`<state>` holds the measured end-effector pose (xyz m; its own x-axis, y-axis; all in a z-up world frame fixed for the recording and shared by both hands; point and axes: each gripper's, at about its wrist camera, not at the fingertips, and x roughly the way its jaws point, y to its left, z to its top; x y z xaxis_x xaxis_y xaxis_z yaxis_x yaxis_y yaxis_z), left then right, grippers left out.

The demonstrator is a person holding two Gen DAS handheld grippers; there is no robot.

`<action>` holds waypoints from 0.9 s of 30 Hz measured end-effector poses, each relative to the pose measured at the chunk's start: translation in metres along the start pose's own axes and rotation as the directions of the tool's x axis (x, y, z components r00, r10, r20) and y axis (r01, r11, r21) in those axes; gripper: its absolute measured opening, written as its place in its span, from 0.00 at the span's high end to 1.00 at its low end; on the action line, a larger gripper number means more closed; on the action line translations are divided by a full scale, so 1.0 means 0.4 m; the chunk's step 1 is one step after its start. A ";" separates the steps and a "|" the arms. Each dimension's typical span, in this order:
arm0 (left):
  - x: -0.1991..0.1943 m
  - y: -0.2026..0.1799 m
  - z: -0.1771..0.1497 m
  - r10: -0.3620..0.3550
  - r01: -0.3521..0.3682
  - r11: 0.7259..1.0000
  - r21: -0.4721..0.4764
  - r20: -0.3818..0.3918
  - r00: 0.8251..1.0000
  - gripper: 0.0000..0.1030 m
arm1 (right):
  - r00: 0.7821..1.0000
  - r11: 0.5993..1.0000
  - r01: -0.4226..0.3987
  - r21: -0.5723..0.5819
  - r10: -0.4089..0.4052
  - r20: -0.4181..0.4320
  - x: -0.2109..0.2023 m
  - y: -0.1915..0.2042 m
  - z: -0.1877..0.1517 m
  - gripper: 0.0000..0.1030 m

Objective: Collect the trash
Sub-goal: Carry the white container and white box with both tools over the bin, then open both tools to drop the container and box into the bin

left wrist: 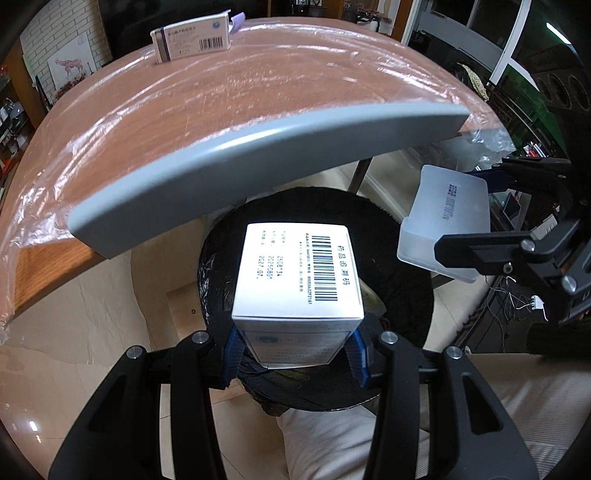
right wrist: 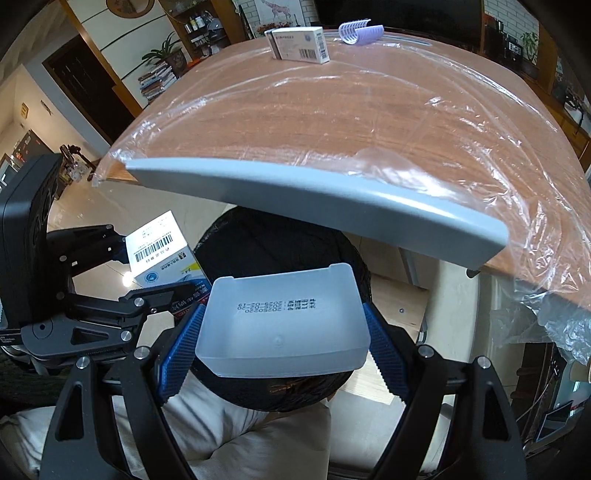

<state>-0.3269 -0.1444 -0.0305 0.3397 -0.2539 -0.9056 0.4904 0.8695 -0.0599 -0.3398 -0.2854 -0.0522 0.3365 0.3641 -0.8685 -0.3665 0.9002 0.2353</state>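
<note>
Tongs (left wrist: 295, 354) clamped on white box (left wrist: 299, 273)

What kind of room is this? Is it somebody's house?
Probably a home living or dining room: a wooden table under a plastic sheet, a potted plant above stacked books, and a giraffe picture on the brick wall.

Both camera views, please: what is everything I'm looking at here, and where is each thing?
Medicine box: one, white with barcode, in the left claw above the bin.
Plastic tray: one, translucent white, in the right claw above the bin.
Trash bin: one, black-lined, on the floor below the table edge.
Second box: one, white, at the table's far side.
Curved holder: one, lilac, beside that box.
Table: one, wooden, grey-edged, under clear plastic film.
Left claw: black, blue pads.
Right claw: black, blue pads.
</note>
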 end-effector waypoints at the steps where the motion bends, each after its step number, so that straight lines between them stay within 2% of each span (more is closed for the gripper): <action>1: 0.005 0.000 0.000 0.002 -0.002 1.000 0.001 -0.003 1.000 0.54 | 1.000 1.000 0.001 -0.004 -0.001 -0.001 0.007 0.000 -0.002 0.20; 21: 0.107 0.001 -0.016 0.043 -0.042 0.999 0.006 -0.046 0.998 0.54 | 0.999 0.999 0.034 -0.009 -0.034 -0.033 0.099 -0.007 -0.013 0.20; 23: 0.113 -0.001 -0.005 0.038 -0.039 0.999 -0.009 -0.045 0.998 0.43 | 0.999 0.999 0.037 -0.002 -0.037 -0.022 0.105 -0.013 -0.009 0.20; 24: 0.117 0.002 -0.005 0.030 -0.030 0.999 -0.022 -0.042 0.999 0.27 | 0.999 0.999 0.038 0.003 -0.038 -0.014 0.107 -0.014 -0.009 0.19; 25: 0.111 0.006 -0.013 0.020 -0.022 0.999 -0.036 -0.035 0.999 0.23 | 0.999 0.999 0.042 0.008 -0.042 -0.009 0.113 -0.017 -0.010 0.17; 27: 0.113 0.012 -0.008 0.016 -0.017 0.999 -0.049 -0.034 0.999 0.23 | 0.999 0.999 0.046 0.013 -0.046 -0.015 0.125 -0.021 -0.015 0.13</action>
<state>-0.3117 -0.1503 -0.0729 0.3201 -0.2257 -0.9201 0.4444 0.8935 -0.0646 -0.3251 -0.2763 -0.1001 0.3402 0.3186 -0.8847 -0.3396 0.9190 0.2003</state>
